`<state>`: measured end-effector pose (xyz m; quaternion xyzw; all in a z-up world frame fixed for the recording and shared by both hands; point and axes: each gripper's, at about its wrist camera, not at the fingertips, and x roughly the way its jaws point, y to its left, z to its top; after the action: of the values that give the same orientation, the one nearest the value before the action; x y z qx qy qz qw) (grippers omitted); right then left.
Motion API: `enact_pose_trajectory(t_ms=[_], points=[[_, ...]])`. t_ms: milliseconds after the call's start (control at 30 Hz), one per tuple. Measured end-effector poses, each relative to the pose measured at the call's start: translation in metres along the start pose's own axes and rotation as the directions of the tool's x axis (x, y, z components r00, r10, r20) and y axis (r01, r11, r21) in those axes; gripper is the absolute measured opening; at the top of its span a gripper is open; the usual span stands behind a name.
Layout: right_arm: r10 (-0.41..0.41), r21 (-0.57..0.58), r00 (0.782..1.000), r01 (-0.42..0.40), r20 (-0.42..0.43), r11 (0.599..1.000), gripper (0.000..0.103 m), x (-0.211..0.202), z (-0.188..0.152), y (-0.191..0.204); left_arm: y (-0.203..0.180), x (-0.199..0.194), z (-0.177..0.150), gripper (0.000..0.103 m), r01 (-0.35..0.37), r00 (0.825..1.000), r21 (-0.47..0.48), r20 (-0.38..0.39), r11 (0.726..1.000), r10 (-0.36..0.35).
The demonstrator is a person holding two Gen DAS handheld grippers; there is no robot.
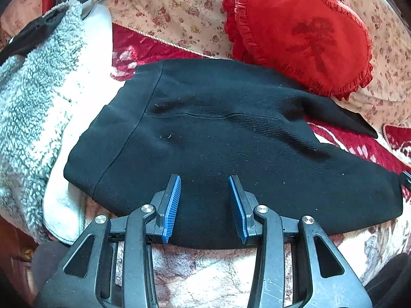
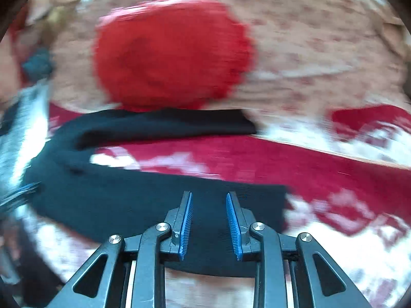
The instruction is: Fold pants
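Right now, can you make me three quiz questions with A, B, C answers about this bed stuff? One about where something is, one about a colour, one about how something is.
1. Where is the heart pillow?
A. beyond the pants
B. under the fleece
C. in a gripper

2. What colour are the pants?
A. white
B. black
C. red

3. How is the left gripper?
A. shut tight on the pillow
B. open above the pants
C. out of sight

Answers:
1 A: the pillow lies past the pants' far edge.
2 B: the cloth is black in both views.
3 B: its blue pads stand apart, with nothing pinched between them.
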<state>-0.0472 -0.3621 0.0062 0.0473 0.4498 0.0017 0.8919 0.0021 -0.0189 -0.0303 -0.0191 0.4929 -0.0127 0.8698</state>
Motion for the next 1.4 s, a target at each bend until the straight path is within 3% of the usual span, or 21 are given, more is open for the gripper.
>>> enact_pose_trajectory(t_ms=[200, 267, 333, 400, 567, 633, 767, 900, 1133, 1300, 1400], points=[[0.192, -0.115, 0.981, -0.195, -0.04, 0.974, 0.025, 0.036, -0.002, 0.088, 0.003, 0.007, 0.005, 0.037, -0.012, 1.0, -0.001, 0.006, 1.0, 0.012], [0.21, -0.142, 0.976, -0.217, -0.061, 0.966, 0.025, 0.047, -0.003, 0.106, 0.004, 0.011, 0.007, 0.038, -0.013, 1.0, 0.0, 0.001, 1.0, 0.013], [0.224, -0.169, 0.971, -0.235, -0.081, 0.957, 0.025, 0.057, -0.006, 0.123, 0.005, 0.017, 0.009, 0.056, -0.016, 1.0, 0.0, -0.005, 1.0, 0.016], [0.229, -0.191, 0.967, -0.247, -0.111, 0.95, 0.026, 0.073, -0.007, 0.133, 0.006, 0.022, 0.01, 0.065, -0.013, 1.0, -0.002, -0.011, 1.0, 0.013], [0.211, -0.222, 0.967, -0.239, -0.143, 0.945, 0.026, 0.087, -0.003, 0.141, 0.015, 0.026, 0.016, 0.065, 0.011, 1.0, -0.009, -0.028, 1.0, -0.011], [0.244, -0.223, 0.961, -0.267, -0.127, 0.937, 0.027, 0.081, 0.01, 0.143, 0.025, 0.021, 0.022, 0.065, 0.005, 1.0, -0.031, -0.009, 0.999, -0.006], [0.289, -0.261, 0.953, -0.301, -0.086, 0.917, 0.038, 0.077, 0.041, 0.161, 0.053, 0.025, 0.037, 0.065, -0.009, 1.0, -0.093, -0.01, 0.996, 0.009], [0.313, -0.365, 0.949, -0.309, -0.05, 0.878, 0.044, 0.093, 0.086, 0.202, 0.063, 0.04, 0.053, 0.065, -0.005, 0.999, -0.101, -0.039, 0.995, 0.001], [0.306, -0.513, 0.944, -0.323, -0.12, 0.795, 0.047, 0.15, 0.143, 0.269, 0.074, 0.065, 0.065, 0.066, 0.054, 0.996, -0.081, -0.069, 0.995, -0.06], [0.275, -0.572, 0.939, -0.344, -0.207, 0.745, 0.047, 0.203, 0.164, 0.295, 0.069, 0.067, 0.067, 0.071, 0.049, 0.997, -0.008, -0.053, 0.999, -0.05], [0.242, -0.61, 0.925, -0.375, -0.291, 0.698, 0.047, 0.23, 0.162, 0.302, 0.074, 0.068, 0.071, 0.077, 0.092, 0.994, -0.028, -0.063, 0.995, -0.094]])
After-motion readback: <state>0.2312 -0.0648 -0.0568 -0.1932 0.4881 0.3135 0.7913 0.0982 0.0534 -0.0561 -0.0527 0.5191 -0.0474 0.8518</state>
